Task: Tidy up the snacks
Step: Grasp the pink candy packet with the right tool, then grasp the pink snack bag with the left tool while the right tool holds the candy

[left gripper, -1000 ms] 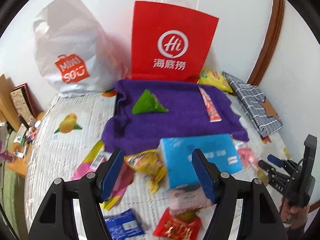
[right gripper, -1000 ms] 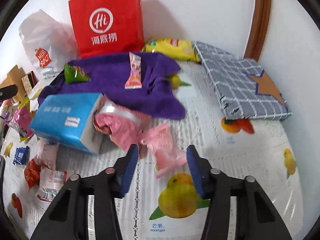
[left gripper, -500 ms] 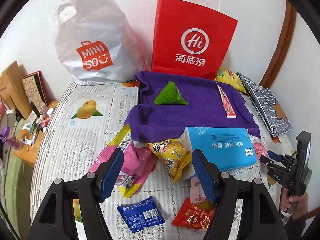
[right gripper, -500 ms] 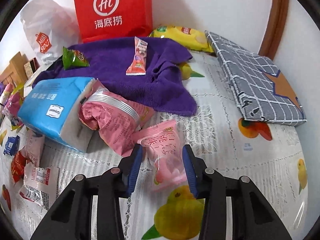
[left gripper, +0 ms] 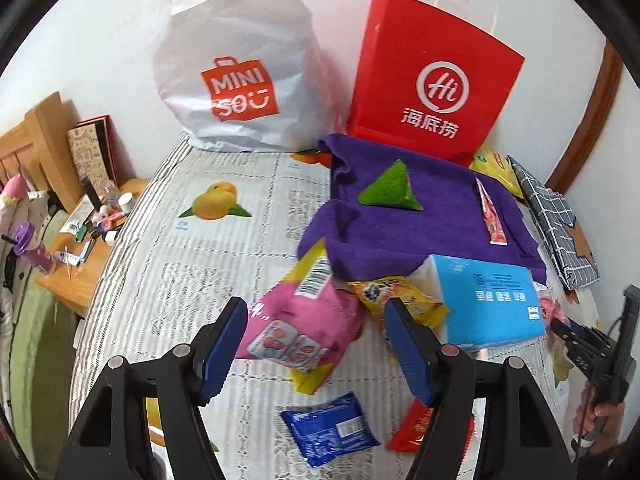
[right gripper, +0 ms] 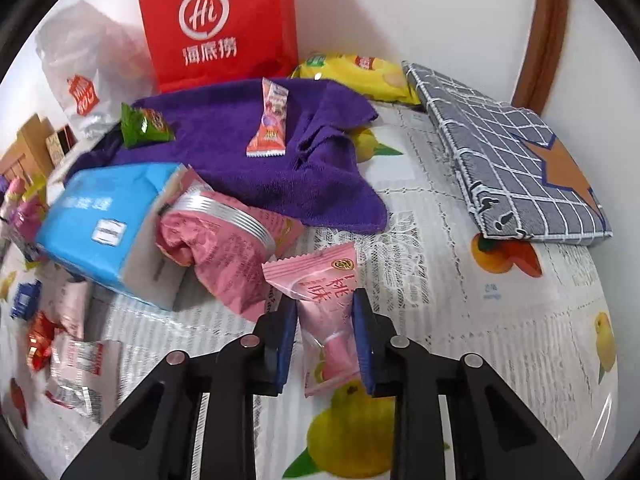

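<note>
My right gripper (right gripper: 325, 312) is shut on a small pink peach-flavour snack packet (right gripper: 320, 296) lying on the tablecloth. A crumpled pink bag (right gripper: 224, 244) and a blue tissue pack (right gripper: 108, 224) lie just left of it. A purple towel (right gripper: 248, 152) holds a green triangular snack (right gripper: 142, 126) and a slim pink-red stick packet (right gripper: 270, 124). My left gripper (left gripper: 316, 348) is open and empty above a pink and yellow snack bag (left gripper: 304, 320). A blue packet (left gripper: 330, 428) and a red packet (left gripper: 412, 428) lie below it.
A red paper bag (left gripper: 432, 84) and a white Miniso bag (left gripper: 236, 72) stand at the back wall. A yellow chip bag (right gripper: 352, 76) and a grey checked pouch (right gripper: 508, 164) lie at the back right. A cluttered wooden side table (left gripper: 76, 232) stands left of the bed.
My right gripper has moved forward and closed on the small pink packet. My left gripper has swung left, bringing the pink and yellow bag between its open fingers.
</note>
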### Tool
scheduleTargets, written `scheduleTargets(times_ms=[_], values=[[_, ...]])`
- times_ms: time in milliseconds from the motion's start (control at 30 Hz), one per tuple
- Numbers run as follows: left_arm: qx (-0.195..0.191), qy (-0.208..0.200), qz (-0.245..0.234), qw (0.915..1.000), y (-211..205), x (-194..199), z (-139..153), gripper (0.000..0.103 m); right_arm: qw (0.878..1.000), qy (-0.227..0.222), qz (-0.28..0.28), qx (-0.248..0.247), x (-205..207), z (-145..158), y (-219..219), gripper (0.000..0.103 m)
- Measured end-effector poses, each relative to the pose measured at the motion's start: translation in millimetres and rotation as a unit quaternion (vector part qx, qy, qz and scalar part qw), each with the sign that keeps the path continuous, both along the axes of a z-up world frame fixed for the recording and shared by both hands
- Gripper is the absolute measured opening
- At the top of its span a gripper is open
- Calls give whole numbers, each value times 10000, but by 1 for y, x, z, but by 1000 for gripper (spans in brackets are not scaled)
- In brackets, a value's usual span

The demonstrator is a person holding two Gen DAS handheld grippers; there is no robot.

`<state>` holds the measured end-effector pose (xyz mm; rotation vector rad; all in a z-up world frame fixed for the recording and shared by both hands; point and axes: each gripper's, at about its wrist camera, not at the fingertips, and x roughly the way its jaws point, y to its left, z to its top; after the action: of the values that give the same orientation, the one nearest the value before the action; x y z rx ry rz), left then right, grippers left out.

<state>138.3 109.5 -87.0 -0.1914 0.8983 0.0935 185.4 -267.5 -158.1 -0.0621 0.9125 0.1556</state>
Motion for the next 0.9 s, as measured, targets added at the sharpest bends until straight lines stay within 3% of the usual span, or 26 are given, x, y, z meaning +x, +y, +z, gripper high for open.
scheduleTargets(times_ms=[467,567,900], values=[[-215,253,59,9994,11,14,-29,69,9995,-286,69,122,-33,26,12,24],[-191,299,121,9993,10,21,-36,74,9994,-322,86,102,-36,29,15,24],[-199,594,123,9980,5,43,-66,75,9996,-233,124,57,-39,26,22,24]])
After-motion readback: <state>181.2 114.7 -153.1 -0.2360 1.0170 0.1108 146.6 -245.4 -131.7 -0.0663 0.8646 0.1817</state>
